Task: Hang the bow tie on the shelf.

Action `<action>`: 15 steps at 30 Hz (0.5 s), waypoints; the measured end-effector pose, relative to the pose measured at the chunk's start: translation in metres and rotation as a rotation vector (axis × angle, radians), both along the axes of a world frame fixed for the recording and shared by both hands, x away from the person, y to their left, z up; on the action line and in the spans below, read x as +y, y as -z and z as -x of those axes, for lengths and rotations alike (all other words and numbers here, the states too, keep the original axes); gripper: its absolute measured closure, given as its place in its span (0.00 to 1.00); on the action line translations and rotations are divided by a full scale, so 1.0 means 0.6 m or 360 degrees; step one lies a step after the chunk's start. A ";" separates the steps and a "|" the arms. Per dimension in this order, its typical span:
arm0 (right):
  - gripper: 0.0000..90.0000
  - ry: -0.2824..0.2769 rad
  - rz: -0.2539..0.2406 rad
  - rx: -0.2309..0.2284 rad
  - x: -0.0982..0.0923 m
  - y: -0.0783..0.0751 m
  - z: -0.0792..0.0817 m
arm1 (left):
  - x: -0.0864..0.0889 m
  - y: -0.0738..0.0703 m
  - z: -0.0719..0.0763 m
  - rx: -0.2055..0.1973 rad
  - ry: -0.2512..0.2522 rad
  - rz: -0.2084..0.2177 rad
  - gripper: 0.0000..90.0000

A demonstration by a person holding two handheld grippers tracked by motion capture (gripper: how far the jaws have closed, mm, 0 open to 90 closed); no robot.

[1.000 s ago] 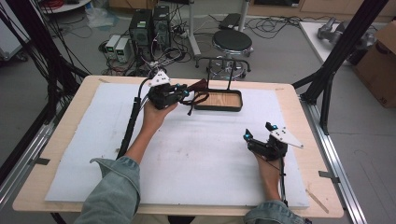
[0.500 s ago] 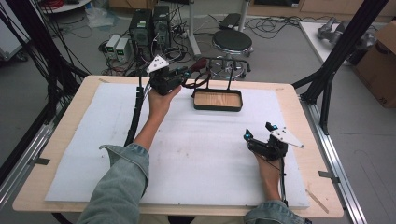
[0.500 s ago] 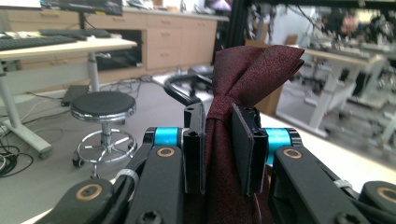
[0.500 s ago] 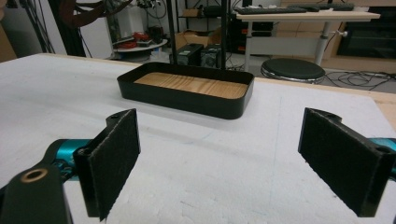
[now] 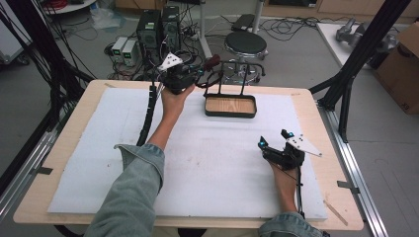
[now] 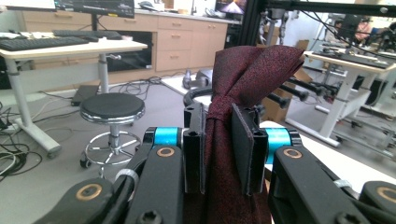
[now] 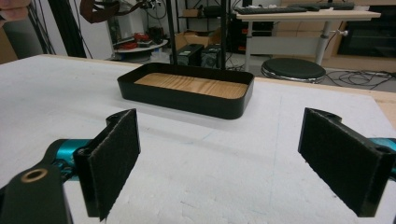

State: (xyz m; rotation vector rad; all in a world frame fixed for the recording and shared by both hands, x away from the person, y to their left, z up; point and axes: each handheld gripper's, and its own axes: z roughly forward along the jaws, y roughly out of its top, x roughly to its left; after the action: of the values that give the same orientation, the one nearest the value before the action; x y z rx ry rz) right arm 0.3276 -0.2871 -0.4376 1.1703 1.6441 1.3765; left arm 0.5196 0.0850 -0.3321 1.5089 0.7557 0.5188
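The dark red woven fabric tie sits pinched in my left gripper, lifted at eleven o'clock of the black wood-floored tray (carrying step). Next: lower it in. My right gripper rests wide apart.

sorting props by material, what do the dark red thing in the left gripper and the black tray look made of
Dark red cloth: woven fabric with a fine speckled, faintly shiny weave; it folds softly between the left gripper pads. Tray: smooth matte black walls, plastic or coated metal; wood-grain floor, possibly veneer.
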 end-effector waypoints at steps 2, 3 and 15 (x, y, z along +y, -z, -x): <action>0.13 -0.0001 -0.0003 0.0001 0.000 0.000 0.000 | 0.002 0.003 -0.006 0.0014 -0.0021 0.0012 0.83; 0.13 -0.0001 -0.0002 0.0000 0.000 0.000 0.000 | 0.004 0.005 -0.009 0.0025 -0.0024 0.0019 0.83; 0.13 -0.0002 -0.0004 0.0002 0.000 0.000 0.000 | 0.008 0.015 -0.020 0.0071 -0.0017 0.0011 0.82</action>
State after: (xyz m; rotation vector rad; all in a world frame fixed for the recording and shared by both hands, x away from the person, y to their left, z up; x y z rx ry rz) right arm 0.3277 -0.2872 -0.4377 1.1721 1.6446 1.3788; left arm 0.5317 0.0900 -0.3410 1.5147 0.7998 0.4918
